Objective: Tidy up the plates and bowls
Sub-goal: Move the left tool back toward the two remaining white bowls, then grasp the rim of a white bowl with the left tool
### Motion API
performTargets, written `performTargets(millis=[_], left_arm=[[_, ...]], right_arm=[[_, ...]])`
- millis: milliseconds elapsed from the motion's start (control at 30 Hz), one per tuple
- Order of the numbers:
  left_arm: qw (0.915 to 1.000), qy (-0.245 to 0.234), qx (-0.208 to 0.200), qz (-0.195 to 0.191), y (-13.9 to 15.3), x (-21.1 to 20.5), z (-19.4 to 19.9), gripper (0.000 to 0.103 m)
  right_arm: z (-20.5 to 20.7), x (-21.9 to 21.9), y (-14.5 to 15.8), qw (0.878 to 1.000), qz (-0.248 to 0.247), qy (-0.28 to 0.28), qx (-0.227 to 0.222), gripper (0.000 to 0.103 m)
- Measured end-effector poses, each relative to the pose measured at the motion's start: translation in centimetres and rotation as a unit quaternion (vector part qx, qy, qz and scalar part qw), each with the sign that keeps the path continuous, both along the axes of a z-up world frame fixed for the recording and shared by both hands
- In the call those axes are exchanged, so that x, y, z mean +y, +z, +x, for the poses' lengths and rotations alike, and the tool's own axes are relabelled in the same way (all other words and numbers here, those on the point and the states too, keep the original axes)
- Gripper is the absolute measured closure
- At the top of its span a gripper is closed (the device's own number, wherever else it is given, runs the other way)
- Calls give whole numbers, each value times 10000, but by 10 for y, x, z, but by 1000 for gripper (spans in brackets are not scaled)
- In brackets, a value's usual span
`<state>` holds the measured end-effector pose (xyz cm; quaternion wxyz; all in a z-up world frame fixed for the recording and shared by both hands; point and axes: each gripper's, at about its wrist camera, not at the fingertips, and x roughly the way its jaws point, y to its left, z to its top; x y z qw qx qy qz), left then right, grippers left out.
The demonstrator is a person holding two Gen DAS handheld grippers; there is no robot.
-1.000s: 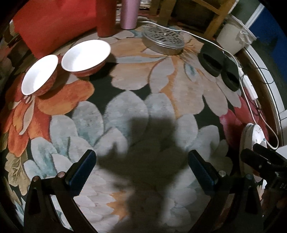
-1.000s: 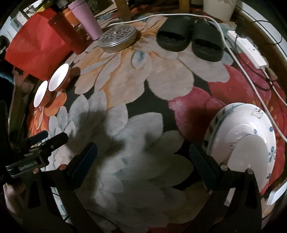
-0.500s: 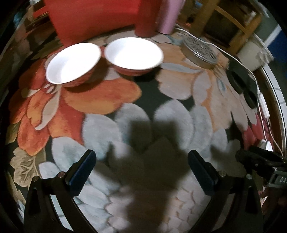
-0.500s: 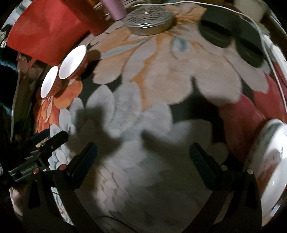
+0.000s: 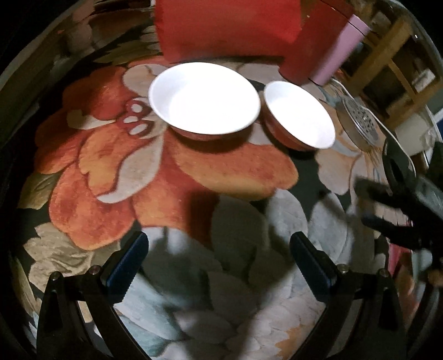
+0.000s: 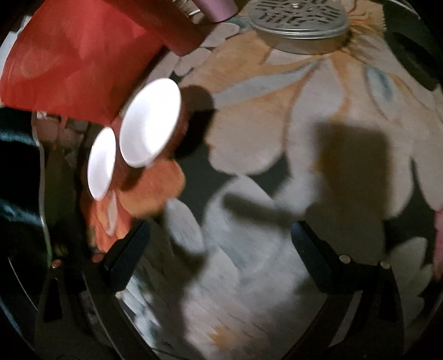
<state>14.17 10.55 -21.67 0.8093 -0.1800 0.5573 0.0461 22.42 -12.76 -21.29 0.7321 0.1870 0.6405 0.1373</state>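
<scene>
Jaws empty, right gripper (image 6: 218, 249) just narrowing; bowls (image 5: 204, 97) now nearer.

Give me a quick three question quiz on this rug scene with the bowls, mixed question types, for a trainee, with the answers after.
1. True or false: the two white bowls sit side by side on the floral rug, neither one stacked in the other.
2. Multiple choice: what lies between the fingers of the left tool? A) a bowl B) only rug C) a slipper
3. Fill in: the round perforated metal lid lies on the ____.

Key
1. True.
2. B; the left tool is open and empty.
3. Rug.
</scene>
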Motion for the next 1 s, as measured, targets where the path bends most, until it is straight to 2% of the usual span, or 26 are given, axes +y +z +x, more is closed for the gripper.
performTargets(millis=[200,333,400,467,500,700,833,1000], left_arm=[[9998,146,-6,-107,-3,15,-5,1],[9998,160,-6,-151,-4,18,-8,1],[9997,155,-9,-170,-4,18,-8,1],[9997,140,-12,-188,-4,19,-8,1],[9997,136,-17,-199,-4,19,-8,1],[9995,82,3,-292,-4,21,-12,1],[9994,-40,20,-329,-5,15,-12,1],[9985,-296,80,-464,-10,-3,-10,2]], right_arm=[[40,28,-6,9991,192,-384,-54,29],[61,40,-20,9970,322,-695,141,44],[66,44,-29,9961,368,-743,299,66],[68,49,-35,9969,204,-661,372,82],[68,49,-35,9973,131,-621,356,86],[53,29,-31,9990,237,-187,335,92],[29,21,-31,9954,293,757,518,92],[-12,19,-30,9773,277,1989,678,92]])
